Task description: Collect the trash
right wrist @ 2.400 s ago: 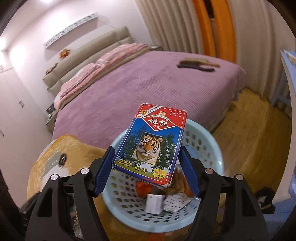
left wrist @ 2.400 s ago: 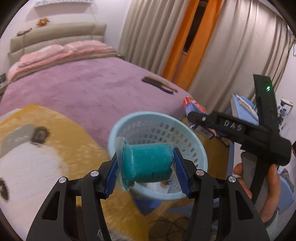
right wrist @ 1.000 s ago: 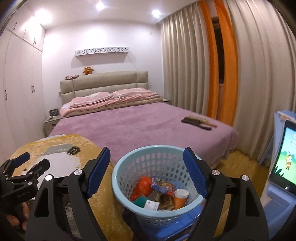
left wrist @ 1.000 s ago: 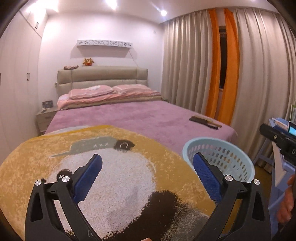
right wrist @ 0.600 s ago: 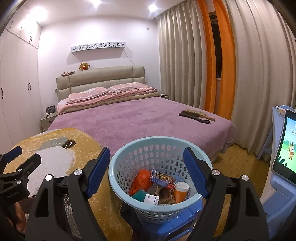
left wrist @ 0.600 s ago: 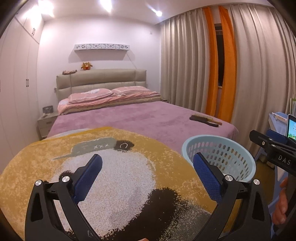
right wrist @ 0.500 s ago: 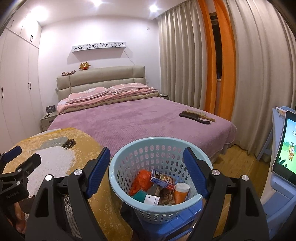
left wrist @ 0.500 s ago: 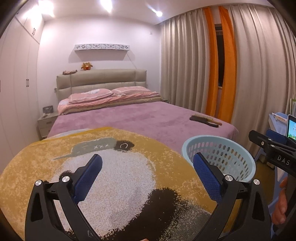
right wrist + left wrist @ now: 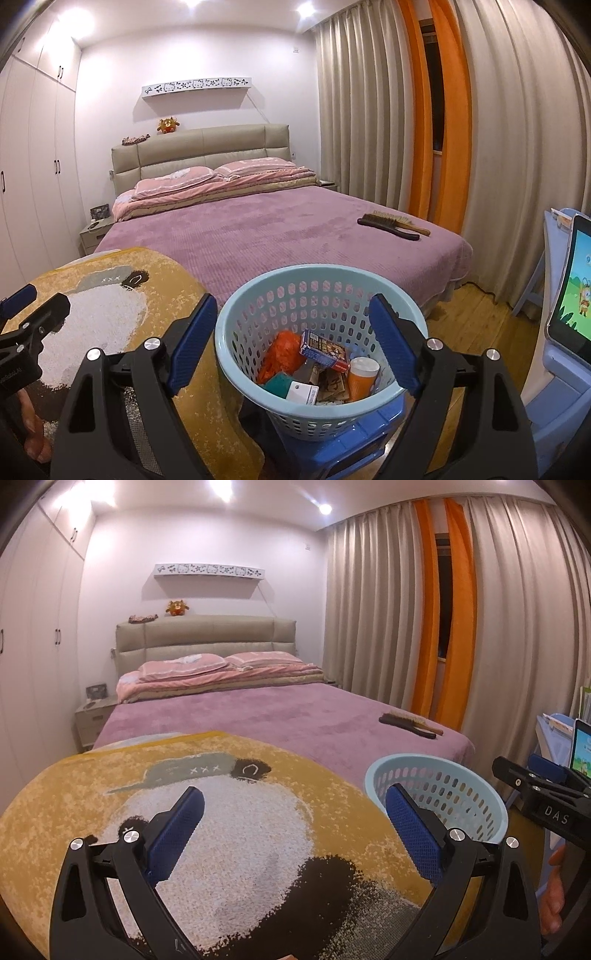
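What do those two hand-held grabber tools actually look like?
Both are black plastic frames with silver screws. The left gripper and right gripper each end in two fingers faced with textured blue pads. White lettering reading DAS marks the right one's side in the left view.

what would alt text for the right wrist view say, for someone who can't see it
A light blue basket holding trash sits on a blue stool, framed by the right gripper, whose empty jaws are opening. Behind lie a purple bed with two brushes, and a yellow panda rug at left.
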`<state>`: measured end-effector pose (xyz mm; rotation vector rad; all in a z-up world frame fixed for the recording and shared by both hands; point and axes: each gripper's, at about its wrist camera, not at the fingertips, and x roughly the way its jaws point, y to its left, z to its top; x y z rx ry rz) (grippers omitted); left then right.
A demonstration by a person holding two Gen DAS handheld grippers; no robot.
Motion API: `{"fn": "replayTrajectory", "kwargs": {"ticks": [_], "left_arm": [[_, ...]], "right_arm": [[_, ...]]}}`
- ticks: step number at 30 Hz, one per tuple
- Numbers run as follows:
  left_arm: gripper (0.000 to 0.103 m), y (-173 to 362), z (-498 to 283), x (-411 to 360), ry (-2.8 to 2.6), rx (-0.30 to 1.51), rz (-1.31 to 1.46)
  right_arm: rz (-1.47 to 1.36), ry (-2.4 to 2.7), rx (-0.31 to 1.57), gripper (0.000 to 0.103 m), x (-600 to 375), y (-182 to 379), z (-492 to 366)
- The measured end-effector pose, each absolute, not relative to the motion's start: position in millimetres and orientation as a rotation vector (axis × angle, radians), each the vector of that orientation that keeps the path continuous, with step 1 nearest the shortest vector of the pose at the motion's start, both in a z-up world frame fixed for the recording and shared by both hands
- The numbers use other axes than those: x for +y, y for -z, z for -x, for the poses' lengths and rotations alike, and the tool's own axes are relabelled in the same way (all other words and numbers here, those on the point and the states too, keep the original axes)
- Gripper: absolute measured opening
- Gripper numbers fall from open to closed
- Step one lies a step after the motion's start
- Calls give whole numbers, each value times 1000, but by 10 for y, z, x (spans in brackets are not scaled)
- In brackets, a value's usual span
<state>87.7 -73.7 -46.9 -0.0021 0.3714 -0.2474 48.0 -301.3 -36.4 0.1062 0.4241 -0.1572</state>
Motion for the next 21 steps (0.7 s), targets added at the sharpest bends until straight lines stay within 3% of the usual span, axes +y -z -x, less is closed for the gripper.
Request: {"fn": "replayTrajectory", "kwargs": {"ticks": [21], "left_arm": [[96, 443, -879, -732, 245, 378, 12]], "right_arm": [[-124, 164, 450, 80, -3049, 428, -513]]}}
